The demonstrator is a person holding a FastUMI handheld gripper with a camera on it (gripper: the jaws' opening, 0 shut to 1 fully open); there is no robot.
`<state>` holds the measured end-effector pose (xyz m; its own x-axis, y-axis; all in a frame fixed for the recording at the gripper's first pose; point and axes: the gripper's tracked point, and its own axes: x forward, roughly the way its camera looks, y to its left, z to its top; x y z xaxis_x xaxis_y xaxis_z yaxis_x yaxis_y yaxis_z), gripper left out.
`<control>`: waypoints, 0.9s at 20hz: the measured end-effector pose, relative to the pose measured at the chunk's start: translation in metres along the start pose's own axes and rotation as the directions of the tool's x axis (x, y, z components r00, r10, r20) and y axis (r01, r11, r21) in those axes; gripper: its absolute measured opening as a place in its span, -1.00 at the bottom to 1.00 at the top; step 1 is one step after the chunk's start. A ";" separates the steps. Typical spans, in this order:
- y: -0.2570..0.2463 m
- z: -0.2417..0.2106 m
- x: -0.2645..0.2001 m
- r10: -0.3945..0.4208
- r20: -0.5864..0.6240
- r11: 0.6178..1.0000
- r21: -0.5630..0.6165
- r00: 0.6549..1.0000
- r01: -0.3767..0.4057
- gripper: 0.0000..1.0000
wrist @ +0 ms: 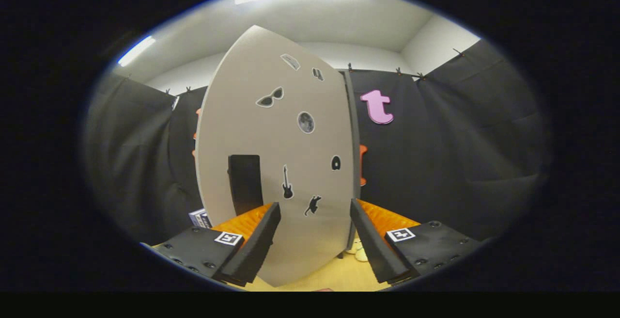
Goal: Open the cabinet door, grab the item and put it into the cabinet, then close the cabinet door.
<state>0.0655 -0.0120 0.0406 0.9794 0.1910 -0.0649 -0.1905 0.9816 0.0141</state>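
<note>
We held the gripper (315, 211) wide open and empty before the cabinet door (271, 129); its handle (245, 182) sat at ten o'clock. Fingers could slip off that shallow handle.

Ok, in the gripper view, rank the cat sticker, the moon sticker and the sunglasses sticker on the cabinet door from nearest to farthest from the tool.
The tool is open, facing the cabinet door.
1. Cat sticker: low on the door, between the fingertips.
2. Moon sticker: mid-door, well above the fingers.
3. Sunglasses sticker: higher again, up and left of the moon.
</note>
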 end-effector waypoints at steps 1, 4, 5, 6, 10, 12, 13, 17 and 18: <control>0.011 -0.002 0.007 0.031 -0.006 0.999 0.021 1.000 -0.031 0.87; 0.034 -0.009 0.027 0.092 -0.021 0.995 0.038 0.996 -0.091 0.89; 0.037 -0.009 0.027 0.109 -0.023 0.994 0.031 0.994 -0.108 0.89; 0.042 -0.008 0.026 0.128 -0.027 0.992 0.023 0.991 -0.127 0.89; 0.077 -0.015 0.033 0.201 -0.051 0.979 -0.014 0.978 -0.201 0.89; 0.094 -0.018 0.043 0.213 -0.057 0.976 -0.037 0.975 -0.215 0.89; 0.101 -0.021 0.049 0.214 -0.064 0.975 -0.045 0.975 -0.217 0.89; 0.119 -0.035 0.072 0.206 -0.074 0.978 -0.027 0.976 -0.208 0.90; 0.121 -0.037 0.077 0.198 -0.077 0.980 -0.015 0.977 -0.200 0.90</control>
<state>0.1154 0.1214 0.0001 0.9143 0.3811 -0.1372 -0.3832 0.9236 0.0121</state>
